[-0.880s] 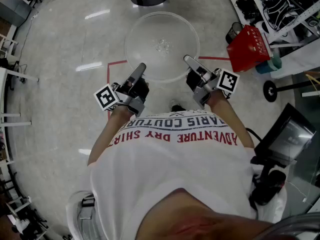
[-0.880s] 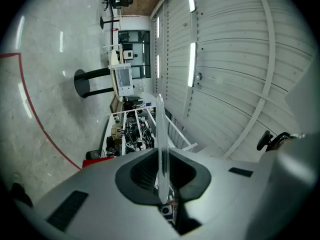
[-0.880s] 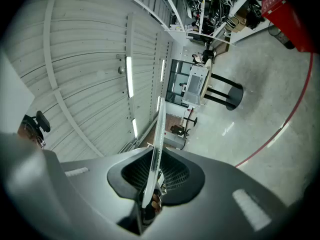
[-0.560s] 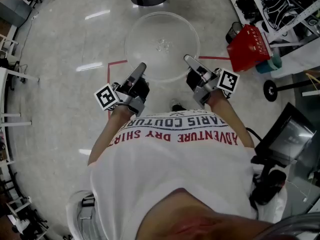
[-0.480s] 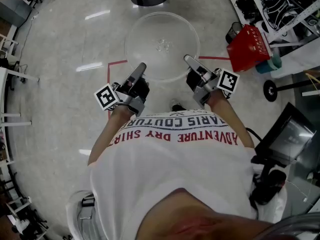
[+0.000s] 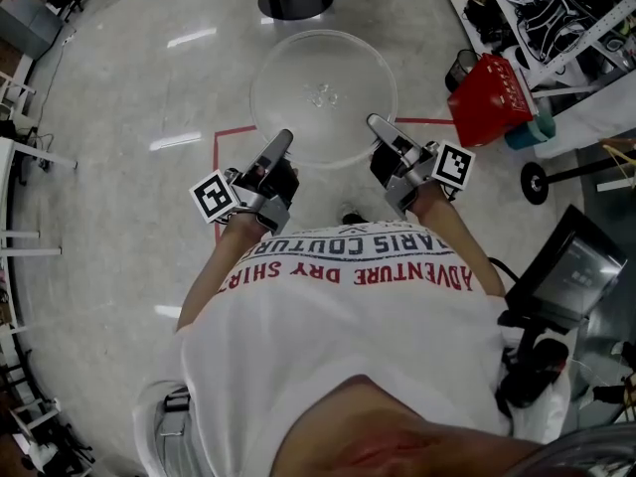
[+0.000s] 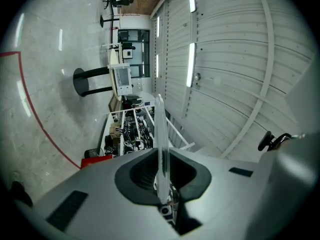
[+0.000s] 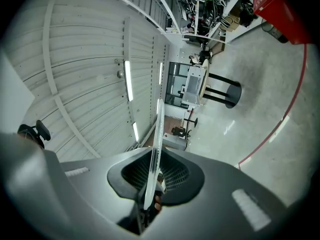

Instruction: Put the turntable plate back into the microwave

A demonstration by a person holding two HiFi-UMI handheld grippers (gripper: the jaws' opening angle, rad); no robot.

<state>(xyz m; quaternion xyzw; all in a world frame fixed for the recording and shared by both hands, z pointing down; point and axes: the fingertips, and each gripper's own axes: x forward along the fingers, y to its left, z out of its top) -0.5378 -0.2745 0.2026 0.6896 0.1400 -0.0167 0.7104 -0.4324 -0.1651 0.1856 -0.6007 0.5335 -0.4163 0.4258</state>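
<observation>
Movement is slight here: against the frames from under a second ago, the clear glass turntable plate (image 6: 323, 95) sits a touch lower in the head view. The black stand base (image 6: 295, 3) beyond it has slid down with it, and the red box (image 6: 487, 97) has edged sideways. The two grippers keep almost the same places in front of the person's chest. I judge that the head or body shifted a little and that the hold itself did not change. The plate is carried roughly level, in the air above the floor (image 6: 129, 197), over a corner of the red tape line (image 6: 234, 127). The left gripper (image 6: 281, 139) pinches its near-left rim and the right gripper (image 6: 378, 123) its near-right rim. In the left gripper view the glass runs edge-on straight between the grey fingers (image 7: 90, 194), which are closed on it. The right gripper view shows the same thing, the rim clamped deep between the closed fingers (image 8: 240, 199). No microwave appears in any view, so the plate still has to be carried to it, and the task looks to be in its carrying stage, not yet at insertion. A steady two-sided pinch matters, since the smooth glass could slip or tilt.
</observation>
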